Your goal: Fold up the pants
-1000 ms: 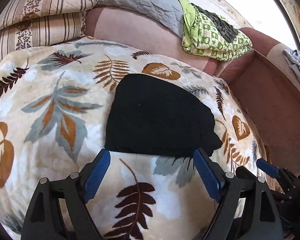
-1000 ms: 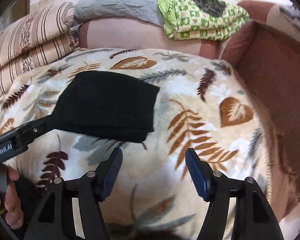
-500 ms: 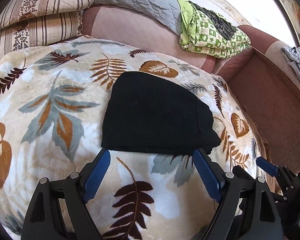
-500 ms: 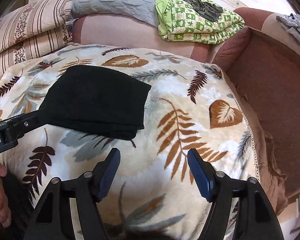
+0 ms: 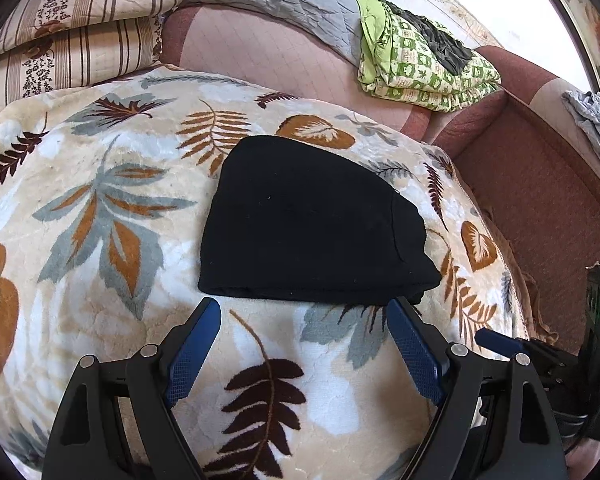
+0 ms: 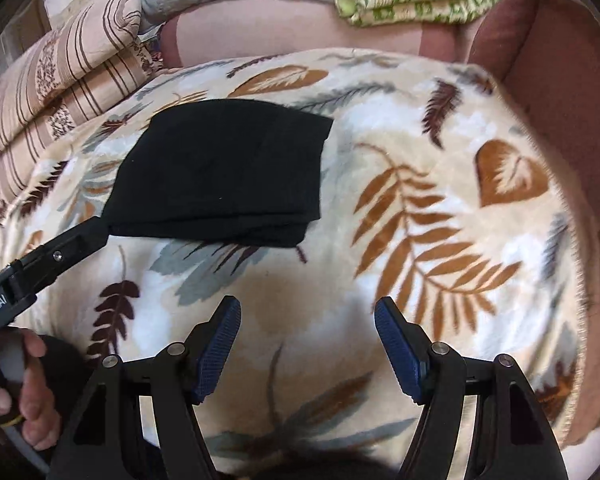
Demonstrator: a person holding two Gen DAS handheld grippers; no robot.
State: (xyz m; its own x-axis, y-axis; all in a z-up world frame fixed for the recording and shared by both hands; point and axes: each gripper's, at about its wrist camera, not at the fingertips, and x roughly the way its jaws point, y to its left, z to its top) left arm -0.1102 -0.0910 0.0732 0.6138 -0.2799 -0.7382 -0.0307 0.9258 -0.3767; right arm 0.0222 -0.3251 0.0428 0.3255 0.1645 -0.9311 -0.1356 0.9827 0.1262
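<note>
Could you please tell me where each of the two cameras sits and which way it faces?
Left wrist: on the left gripper, facing the folded black pants on the leaf-print blanket; its open jaws show, with the right gripper beside.
Right wrist: on the right gripper, facing the blanket; its open jaws, the left gripper and the hand show.
Shared: pants, blanket, green quilt.

Black pants (image 5: 308, 224) on leaf-patterned beige blanket (image 5: 100, 208).

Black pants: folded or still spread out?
Folded. The black pants lie as a compact block on the leaf blanket, stacked layers showing at the near edge.
</note>
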